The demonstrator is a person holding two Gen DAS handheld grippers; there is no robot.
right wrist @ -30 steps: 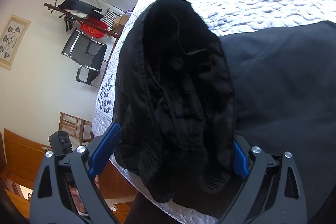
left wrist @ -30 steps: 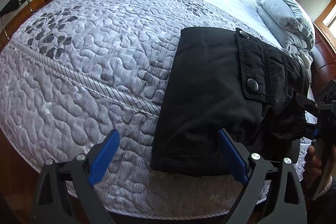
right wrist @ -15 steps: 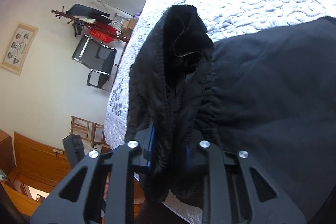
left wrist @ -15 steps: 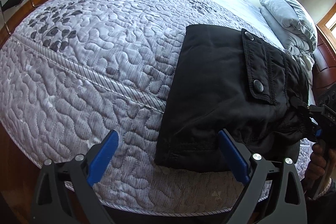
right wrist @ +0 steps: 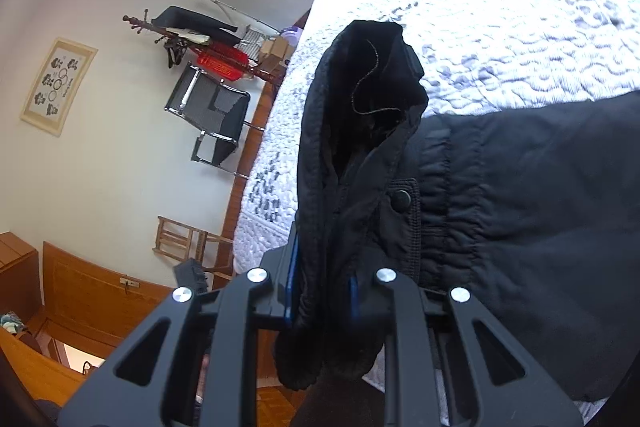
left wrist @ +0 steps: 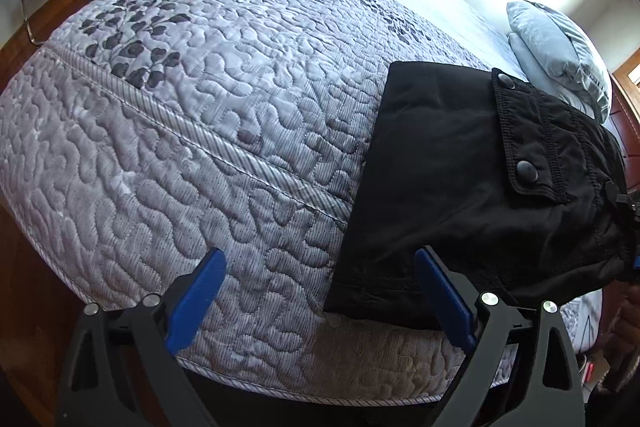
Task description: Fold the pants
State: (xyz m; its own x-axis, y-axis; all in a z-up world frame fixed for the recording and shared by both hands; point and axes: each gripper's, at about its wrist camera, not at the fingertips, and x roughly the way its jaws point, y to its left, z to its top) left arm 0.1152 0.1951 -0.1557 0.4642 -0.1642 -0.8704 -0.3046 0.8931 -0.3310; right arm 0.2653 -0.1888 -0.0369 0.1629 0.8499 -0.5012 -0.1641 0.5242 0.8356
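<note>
Black pants (left wrist: 452,167) lie folded on the quilted bed at its near right corner, with a snap-buttoned pocket flap on top. My left gripper (left wrist: 316,291) is open and empty, its right blue finger just over the pants' near edge. My right gripper (right wrist: 322,291) is shut on the bunched waistband of the pants (right wrist: 360,163), which stands up between the fingers. The right gripper also shows at the far right edge of the left wrist view (left wrist: 630,223), gripping the pants' right end.
The grey quilted bed cover (left wrist: 208,115) fills most of the left view. Pillows (left wrist: 560,55) lie at the headboard end. A black chair (right wrist: 212,115), a coat rack and wooden furniture stand by the wall beyond the bed.
My right gripper has closed on the bunched waistband and holds it. My left gripper stays open and has drifted slightly back and left from the pants.
</note>
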